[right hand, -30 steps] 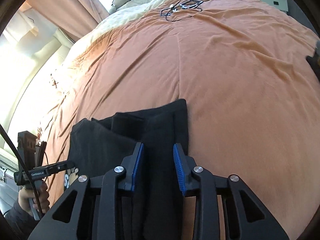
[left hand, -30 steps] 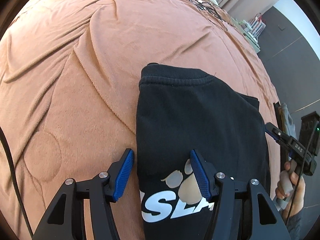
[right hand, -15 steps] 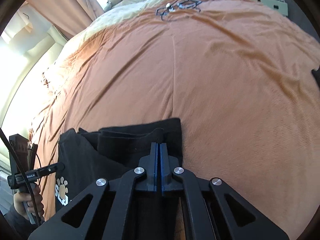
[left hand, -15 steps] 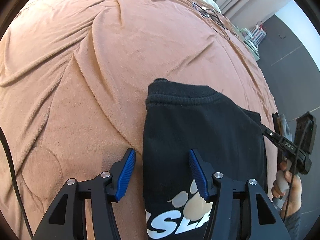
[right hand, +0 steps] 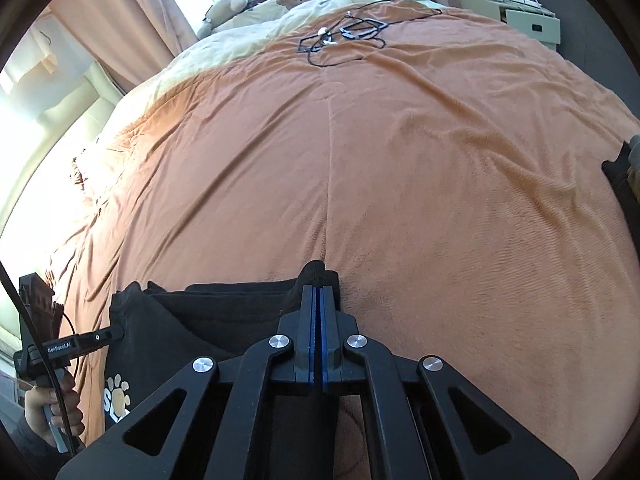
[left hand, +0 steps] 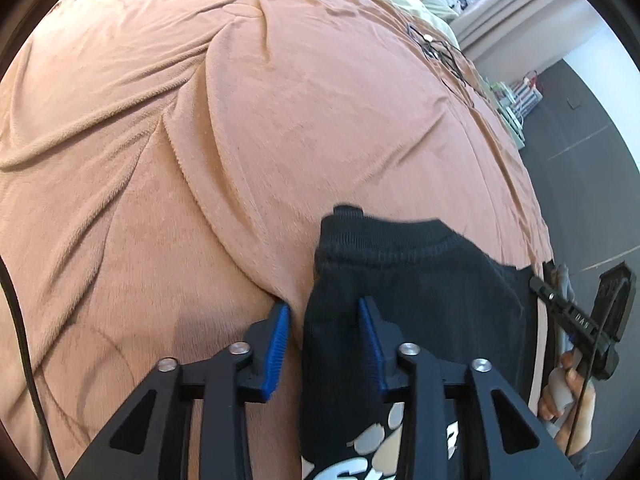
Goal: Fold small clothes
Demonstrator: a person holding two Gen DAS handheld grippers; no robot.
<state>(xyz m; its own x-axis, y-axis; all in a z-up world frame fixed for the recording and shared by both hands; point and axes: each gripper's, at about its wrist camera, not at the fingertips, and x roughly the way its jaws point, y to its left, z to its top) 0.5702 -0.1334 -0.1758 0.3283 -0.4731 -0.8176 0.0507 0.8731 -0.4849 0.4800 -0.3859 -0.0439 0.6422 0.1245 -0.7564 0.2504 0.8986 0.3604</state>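
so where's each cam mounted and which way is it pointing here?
Left wrist: rides the left claw, angled down over the orange blanket at the black garment; its closing jaws straddle the garment's left edge; the other hand shows at right.
Right wrist: rides the right claw, angled down across the bed toward the window; jaws pinched shut on the garment's corner; the other hand shows at left.
Shared: garment, blanket, the cable tangle at the far end.

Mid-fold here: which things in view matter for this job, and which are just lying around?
Job:
- black sweatshirt
- left claw, closing around its edge
- right claw, shut on its corner
- orange blanket

Lying about:
- tangled cables
- plush toy
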